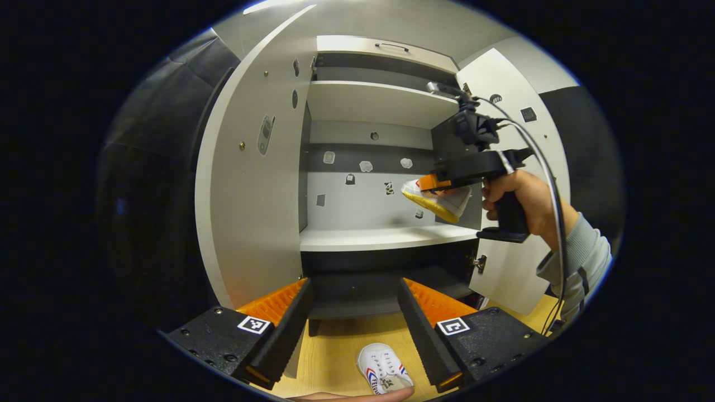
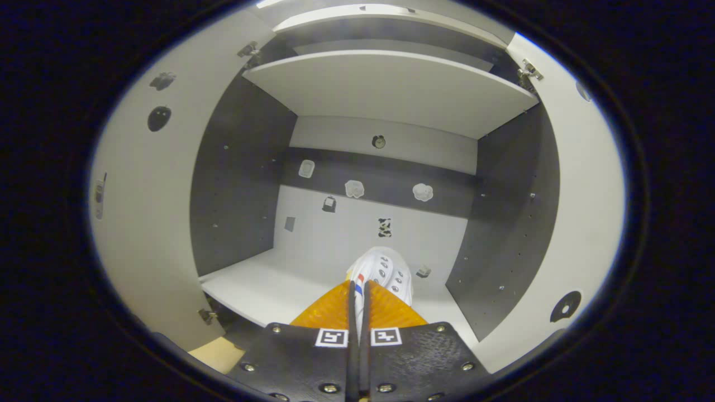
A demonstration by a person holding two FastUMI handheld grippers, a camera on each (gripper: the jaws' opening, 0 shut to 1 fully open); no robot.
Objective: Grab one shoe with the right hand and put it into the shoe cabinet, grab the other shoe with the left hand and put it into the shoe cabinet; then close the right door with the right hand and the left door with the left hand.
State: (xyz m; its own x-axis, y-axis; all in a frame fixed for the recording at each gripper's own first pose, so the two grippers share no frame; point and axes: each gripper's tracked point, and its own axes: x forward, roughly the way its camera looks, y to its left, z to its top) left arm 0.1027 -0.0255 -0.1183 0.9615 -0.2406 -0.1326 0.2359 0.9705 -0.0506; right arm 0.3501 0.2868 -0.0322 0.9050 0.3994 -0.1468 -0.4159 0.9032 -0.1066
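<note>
Our right gripper (image 2: 357,304) pinches one shoe (image 2: 382,273), holding it above the shoe cabinet's shelf (image 2: 262,287) at 12 o'clock, ready to set down. Our left gripper (image 1: 354,312) hangs wide open; the other shoe (image 1: 384,368) waits on the floor (image 1: 329,357) at 6 o'clock.

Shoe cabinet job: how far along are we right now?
Nothing is stowed yet. The right claw grips one shoe, held above the cabinet shelf, not set down. The other shoe lies on the floor before the open left claw. Both doors, left and right, stand open.
</note>
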